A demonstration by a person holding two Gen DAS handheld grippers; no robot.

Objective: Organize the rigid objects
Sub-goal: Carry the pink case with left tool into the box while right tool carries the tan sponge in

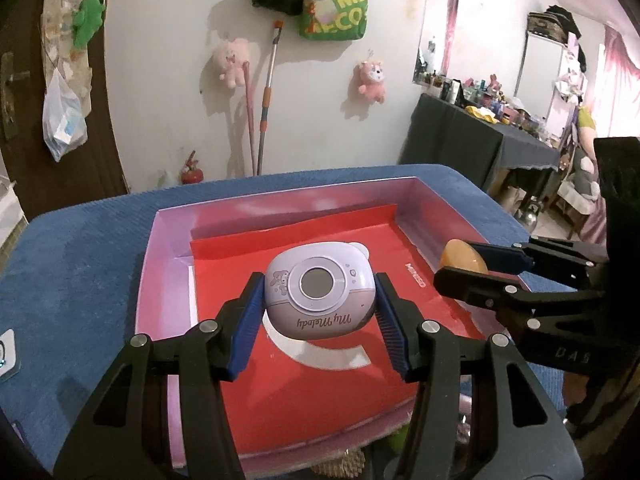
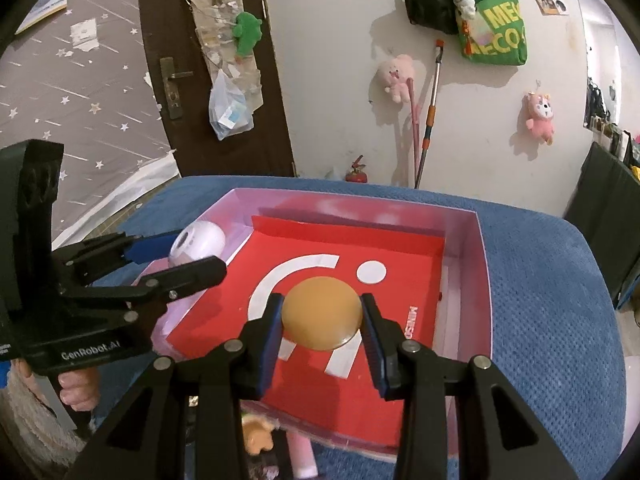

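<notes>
Holding two things above red-lined box (image 1: 420, 200). Your left gripper (image 1: 320, 308) clamped on lilac rounded gadget (image 1: 320, 288), pads on its two sides. Your right gripper (image 2: 322, 320) clamped on orange disc (image 2: 322, 312), flat face toward camera. Both hang over red floor, box directly beneath and ahead. Left item near box's left wall, right item nearer middle. Blue cloth (image 2: 540, 320) surrounds box. Judged next: lower straight down, then let go.

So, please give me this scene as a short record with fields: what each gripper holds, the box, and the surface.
left gripper: shut on lilac My Melody gadget
right gripper: shut on orange disc
box: open, pale walls, red sheet on the floor
position: both items held above the box
surface: blue cloth under the box
</notes>
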